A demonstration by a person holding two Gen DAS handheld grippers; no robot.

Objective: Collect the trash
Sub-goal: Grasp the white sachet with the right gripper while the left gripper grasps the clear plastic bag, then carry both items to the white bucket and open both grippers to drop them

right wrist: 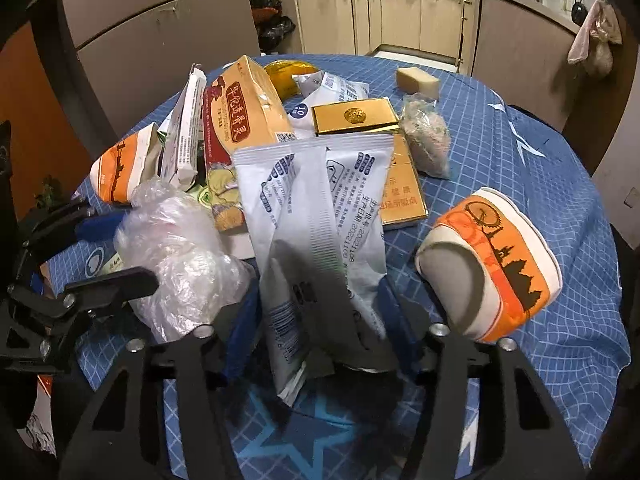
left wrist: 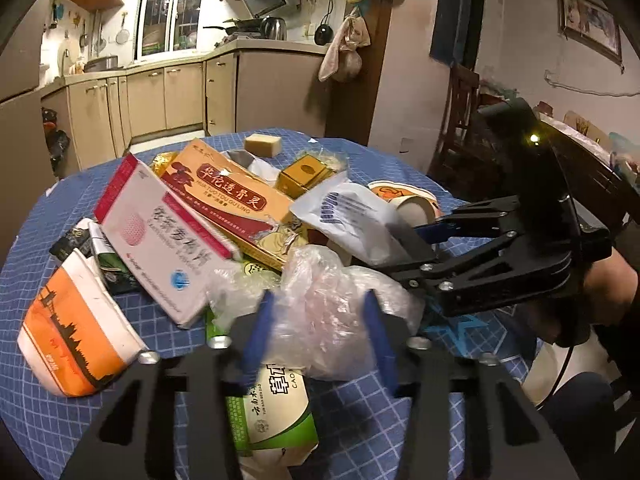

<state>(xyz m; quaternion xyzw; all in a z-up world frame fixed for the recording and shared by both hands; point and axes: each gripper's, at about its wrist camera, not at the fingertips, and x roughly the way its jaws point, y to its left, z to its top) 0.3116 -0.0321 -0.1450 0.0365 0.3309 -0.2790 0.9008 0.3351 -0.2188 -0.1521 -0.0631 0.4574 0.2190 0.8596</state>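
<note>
A pile of trash lies on a round table with a blue grid cloth [left wrist: 360, 152]. My left gripper [left wrist: 318, 318] is shut on a crumpled clear plastic bag [left wrist: 328, 300], which also shows in the right wrist view [right wrist: 180, 256]. My right gripper [right wrist: 320, 312] is shut on a white foil packet [right wrist: 316, 220] with blue print; in the left wrist view this gripper [left wrist: 416, 240] holds the packet [left wrist: 352, 216] over the pile. Around them lie an orange medicine box [left wrist: 236, 200], a pink-and-white box [left wrist: 160, 240] and a green-and-white box [left wrist: 276, 412].
Orange-and-white paper cups lie on their sides [left wrist: 76, 336] [right wrist: 492, 268]. A gold box [right wrist: 352, 116], a bag of grains [right wrist: 426, 142] and a yellow sponge [left wrist: 262, 144] sit further back. Kitchen cabinets [left wrist: 160, 92] stand behind the table. A wooden chair [left wrist: 460, 120] is at the right.
</note>
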